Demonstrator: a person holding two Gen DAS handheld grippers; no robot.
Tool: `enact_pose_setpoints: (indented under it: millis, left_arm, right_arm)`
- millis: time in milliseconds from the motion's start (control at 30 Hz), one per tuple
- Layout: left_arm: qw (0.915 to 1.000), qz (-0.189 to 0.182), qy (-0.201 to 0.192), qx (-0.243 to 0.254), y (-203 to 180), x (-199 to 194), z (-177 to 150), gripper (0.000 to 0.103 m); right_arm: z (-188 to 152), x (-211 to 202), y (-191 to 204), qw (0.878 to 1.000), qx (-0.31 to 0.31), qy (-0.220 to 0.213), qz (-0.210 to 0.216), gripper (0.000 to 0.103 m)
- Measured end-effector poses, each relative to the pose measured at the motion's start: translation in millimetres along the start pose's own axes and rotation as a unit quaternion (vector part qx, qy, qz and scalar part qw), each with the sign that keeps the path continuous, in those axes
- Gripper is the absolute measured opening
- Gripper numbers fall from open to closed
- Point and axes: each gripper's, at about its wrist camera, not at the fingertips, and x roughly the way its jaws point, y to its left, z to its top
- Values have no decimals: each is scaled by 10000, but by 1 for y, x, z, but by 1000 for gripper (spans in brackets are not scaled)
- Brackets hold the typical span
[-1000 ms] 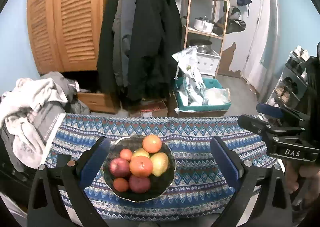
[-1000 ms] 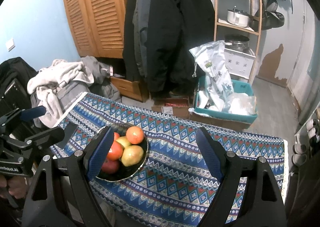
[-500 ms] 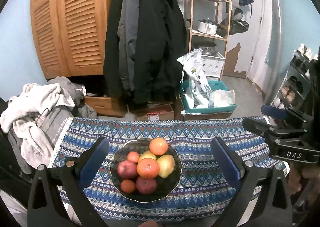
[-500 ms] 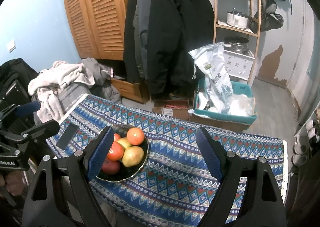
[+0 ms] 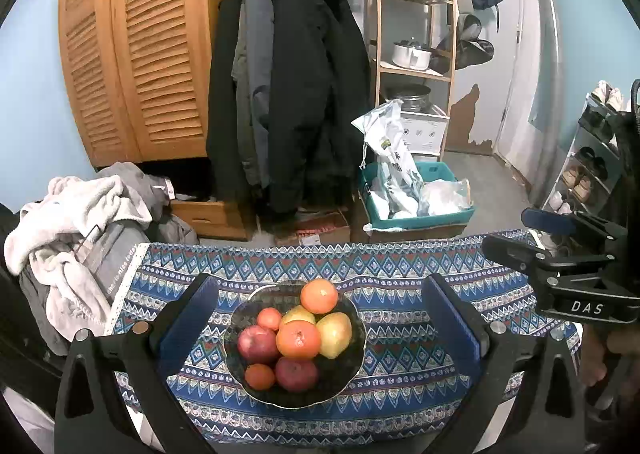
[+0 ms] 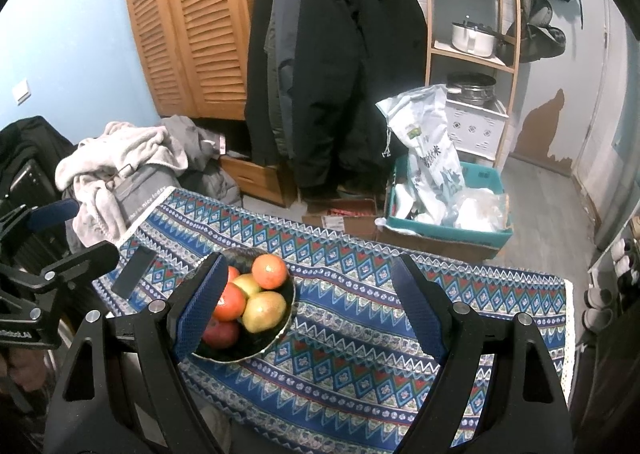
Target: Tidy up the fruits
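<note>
Straight ahead of our left tongs [image 5: 318, 328]: the fruit bowl [image 5: 348, 376].
Both tongs are spread wide and empty; our right tongs [image 6: 310, 308] sit off to the bowl's right, so left is better placed.

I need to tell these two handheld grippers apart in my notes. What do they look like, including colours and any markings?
Both look alike: a matte black frame with silver screw heads and two flat fingers faced with blue textured pads. In the left wrist view the left gripper shows this up close, and the right gripper at the side bears white letters "DAS". The right wrist view shows the left one's label only partly, so it is unreadable.
</note>
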Motion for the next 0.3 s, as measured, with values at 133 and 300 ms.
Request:
enact_pose_setpoints:
  millis: [133, 300]
  left_arm:
    - [10000, -31, -16, -2, -1, -1, 0, 103]
    - [10000, -35, 46, -28, -1, 0, 1, 103]
  right_arm:
    - [0, -1, -1, 10000, 12, -2, -5, 84]
    - [0, -1, -3, 10000, 6, 10, -10, 83]
